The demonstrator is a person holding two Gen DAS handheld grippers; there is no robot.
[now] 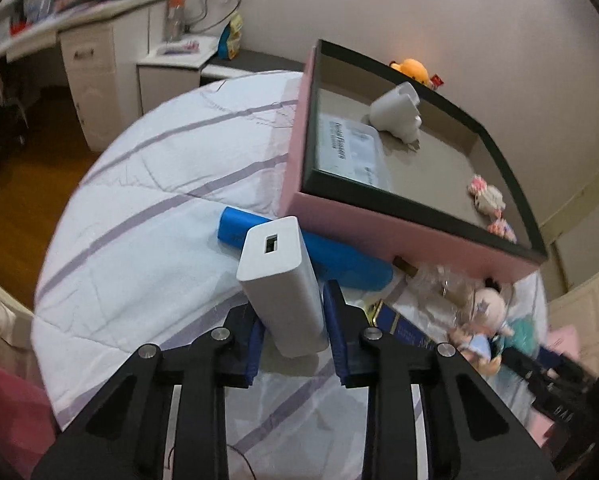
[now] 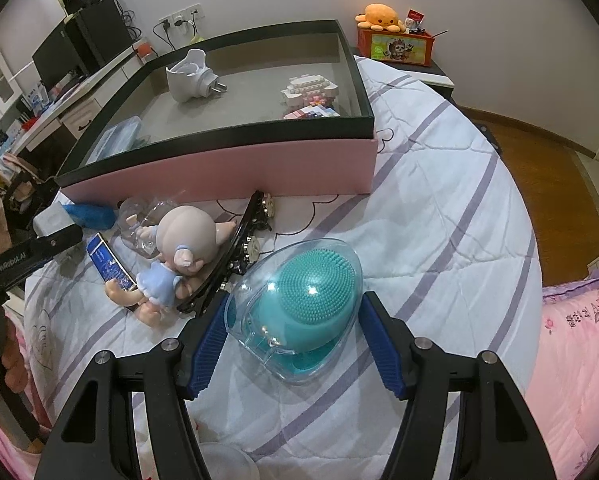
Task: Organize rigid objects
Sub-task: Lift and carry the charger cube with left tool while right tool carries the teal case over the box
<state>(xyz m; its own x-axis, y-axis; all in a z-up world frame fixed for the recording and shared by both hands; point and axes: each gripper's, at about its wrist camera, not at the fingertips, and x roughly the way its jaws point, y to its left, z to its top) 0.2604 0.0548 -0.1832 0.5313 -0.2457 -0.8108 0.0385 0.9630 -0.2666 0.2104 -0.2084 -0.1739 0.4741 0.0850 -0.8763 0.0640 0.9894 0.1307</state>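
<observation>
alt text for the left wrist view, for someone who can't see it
The left tool clamps a white power bank above a white quilt with purple stripes. Behind it a blue cylinder lies against a pink box holding a white plug-in device, and a small doll lies to the right.

I'm looking at a white charger block [image 1: 285,288], blue tube [image 1: 319,256], pink box with black rim [image 2: 235,168], teal brush [image 2: 311,300] in clear case, white quilt showing lilac stripes [image 2: 439,216], orange plush [image 2: 381,16]
</observation>
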